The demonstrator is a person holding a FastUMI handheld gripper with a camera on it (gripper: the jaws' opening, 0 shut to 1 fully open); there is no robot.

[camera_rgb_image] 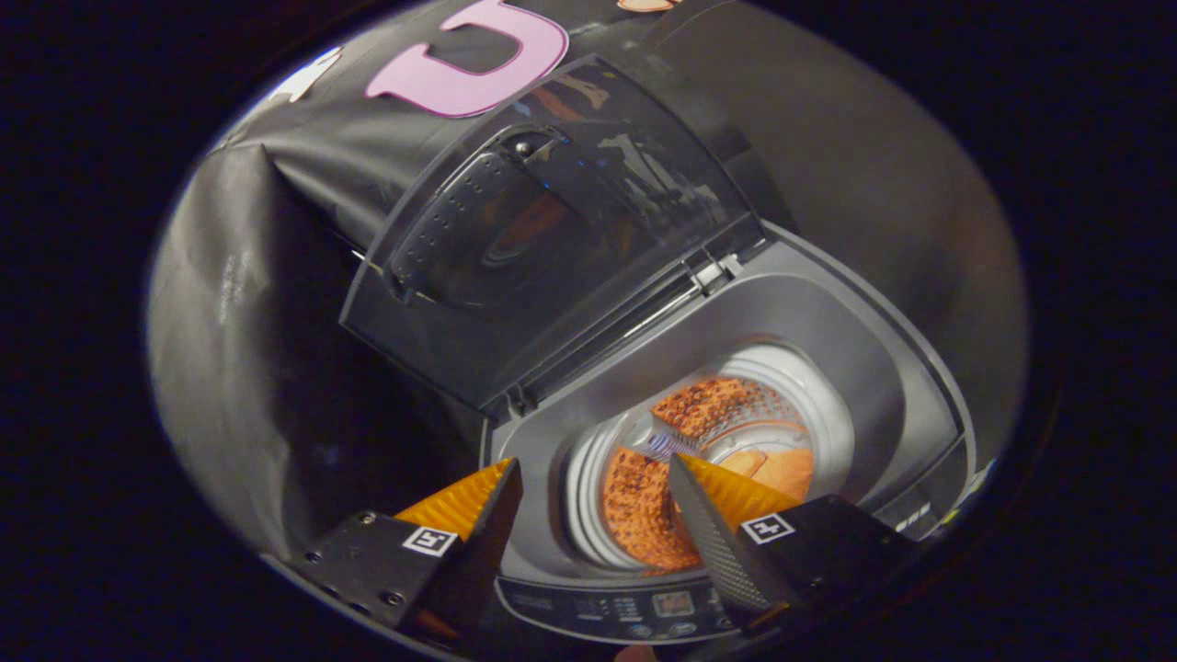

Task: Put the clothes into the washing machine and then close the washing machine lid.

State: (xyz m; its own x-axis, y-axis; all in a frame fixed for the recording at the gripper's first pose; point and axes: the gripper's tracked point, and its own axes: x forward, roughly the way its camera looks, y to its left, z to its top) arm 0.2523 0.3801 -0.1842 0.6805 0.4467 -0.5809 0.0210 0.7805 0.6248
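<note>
I see no clothes, whether inside the grey top-loading washing machine's [809, 331] round drum [717, 460] with its orange-lit perforated wall or elsewhere. Behind the drum, the dark translucent lid [552, 230] stands raised on its hinge. My gripper [596, 504] hovers above the drum's near rim, fingers spread and empty. Pushing the lid off-centre risks it slipping past my fingers.
</note>
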